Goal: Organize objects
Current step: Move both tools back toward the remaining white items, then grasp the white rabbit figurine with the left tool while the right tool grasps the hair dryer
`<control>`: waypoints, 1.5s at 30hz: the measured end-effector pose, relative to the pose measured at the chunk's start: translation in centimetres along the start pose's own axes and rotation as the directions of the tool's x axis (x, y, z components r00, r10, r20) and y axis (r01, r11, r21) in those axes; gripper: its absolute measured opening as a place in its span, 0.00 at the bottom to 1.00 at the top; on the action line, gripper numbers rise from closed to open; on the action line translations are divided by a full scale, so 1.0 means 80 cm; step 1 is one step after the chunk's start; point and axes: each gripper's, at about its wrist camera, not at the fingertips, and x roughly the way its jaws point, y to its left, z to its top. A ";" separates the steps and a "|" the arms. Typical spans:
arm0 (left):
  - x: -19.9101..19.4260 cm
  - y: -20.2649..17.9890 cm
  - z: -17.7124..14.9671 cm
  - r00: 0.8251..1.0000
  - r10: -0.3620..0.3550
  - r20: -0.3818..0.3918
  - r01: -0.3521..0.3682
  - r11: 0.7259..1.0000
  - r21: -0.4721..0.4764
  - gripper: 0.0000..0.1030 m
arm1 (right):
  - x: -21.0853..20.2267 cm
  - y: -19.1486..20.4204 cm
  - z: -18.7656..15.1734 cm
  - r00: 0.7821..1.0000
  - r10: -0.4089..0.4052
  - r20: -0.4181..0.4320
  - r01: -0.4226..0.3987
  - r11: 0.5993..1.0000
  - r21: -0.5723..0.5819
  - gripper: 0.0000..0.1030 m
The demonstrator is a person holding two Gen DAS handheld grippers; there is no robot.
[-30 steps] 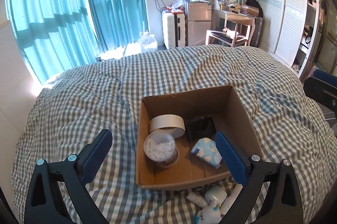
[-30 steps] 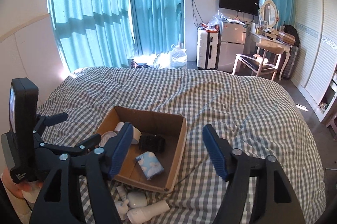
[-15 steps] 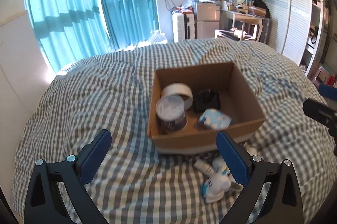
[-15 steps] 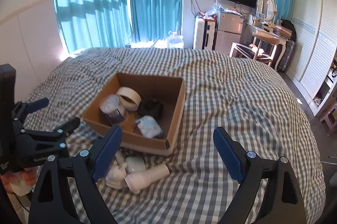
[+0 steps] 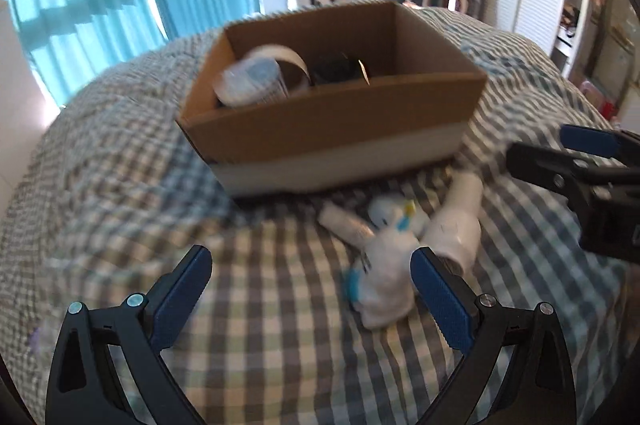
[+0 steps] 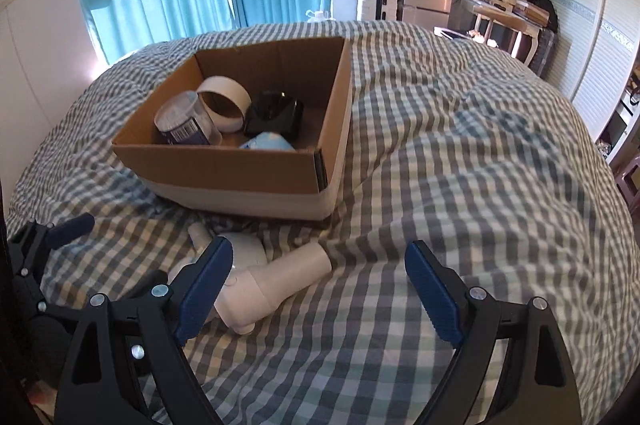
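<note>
Jaws of right gripper (image 6: 316, 289) partly hide white bottle (image 6: 280, 285).

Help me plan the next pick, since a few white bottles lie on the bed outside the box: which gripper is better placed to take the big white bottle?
Probably the right gripper: open, empty, with the big white bottle just ahead by its left finger. The left gripper faces the spray bottle.

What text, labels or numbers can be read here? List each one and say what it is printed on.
None can be read.
Clear canister in the cardboard box: a dark label with a barcode, print too small.
White spray bottle on the checked bedspread: blue markings, blurred.
Small white tube: print blurred.
White bottle: no print visible.
</note>
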 end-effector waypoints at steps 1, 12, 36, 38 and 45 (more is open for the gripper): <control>0.003 0.001 -0.002 1.000 -0.019 -0.011 0.019 1.000 -0.006 0.99 | 0.003 0.001 -0.004 1.000 0.004 -0.005 -0.004 1.000 0.002 0.86; 0.037 -0.015 -0.011 0.993 -0.059 -0.104 0.061 0.998 0.010 0.99 | 0.014 0.000 -0.014 0.999 0.012 -0.039 -0.011 0.999 0.041 0.86; -0.010 0.001 0.011 0.998 -0.056 0.015 0.057 0.996 -0.063 0.42 | 0.028 0.022 -0.019 0.994 -0.015 -0.105 0.017 1.000 0.024 0.86; -0.014 0.014 0.012 1.000 -0.019 0.025 0.021 0.997 -0.075 0.42 | 0.041 0.030 -0.017 0.991 -0.027 -0.129 0.030 0.999 0.017 0.86; -0.011 0.045 0.000 1.000 -0.024 0.019 0.026 0.994 -0.104 0.42 | 0.092 0.060 -0.016 0.973 -0.035 -0.227 0.031 0.999 -0.023 0.84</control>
